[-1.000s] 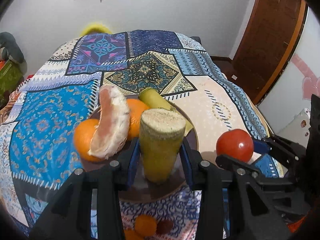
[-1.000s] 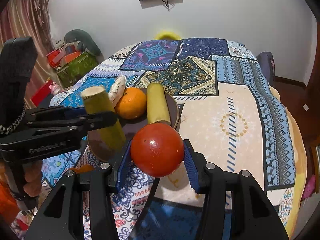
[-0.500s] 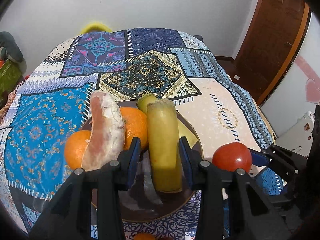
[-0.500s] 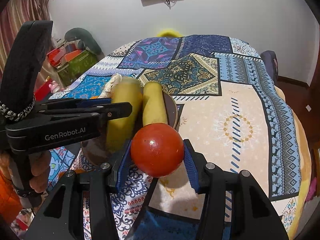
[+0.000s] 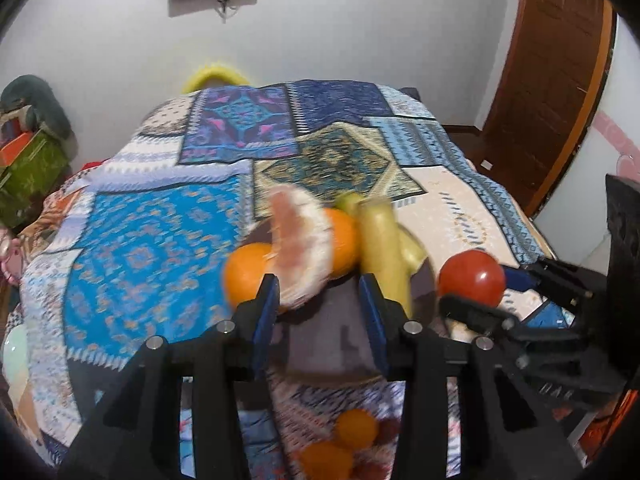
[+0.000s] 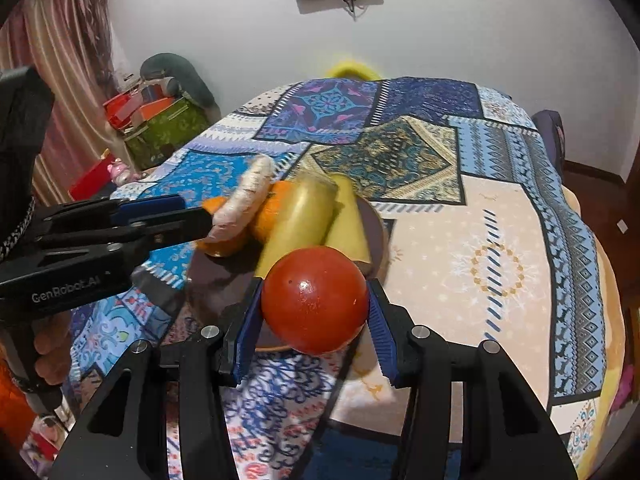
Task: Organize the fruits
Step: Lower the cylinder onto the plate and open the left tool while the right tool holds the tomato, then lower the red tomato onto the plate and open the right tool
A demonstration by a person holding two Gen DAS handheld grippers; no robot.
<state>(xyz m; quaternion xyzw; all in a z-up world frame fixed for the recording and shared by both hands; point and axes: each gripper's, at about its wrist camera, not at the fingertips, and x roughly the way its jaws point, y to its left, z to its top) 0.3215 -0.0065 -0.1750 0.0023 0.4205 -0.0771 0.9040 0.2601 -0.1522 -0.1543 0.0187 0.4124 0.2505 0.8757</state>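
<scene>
Left wrist view: we log the left gripper (image 5: pixel 320 304) at lower centre, jaws opening, nothing between them; the yellow-green stalk piece (image 5: pixel 382 252) lies on the brown plate (image 5: pixel 320 344) just beyond its right finger. Small oranges (image 5: pixel 354 428) show at bottom only here.

Right wrist view: we log the right gripper (image 6: pixel 312 320) clenched on the tomato (image 6: pixel 315 298), lower centre, above the plate's near rim.

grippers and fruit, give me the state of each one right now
left gripper: jaws opening, nothing between them
right gripper: shut on the red tomato, held above the cloth
yellow-green stalk piece: lying on the brown plate, released
second stalk piece: lying on the plate beside it
pomelo wedge: leaning on the oranges
</scene>
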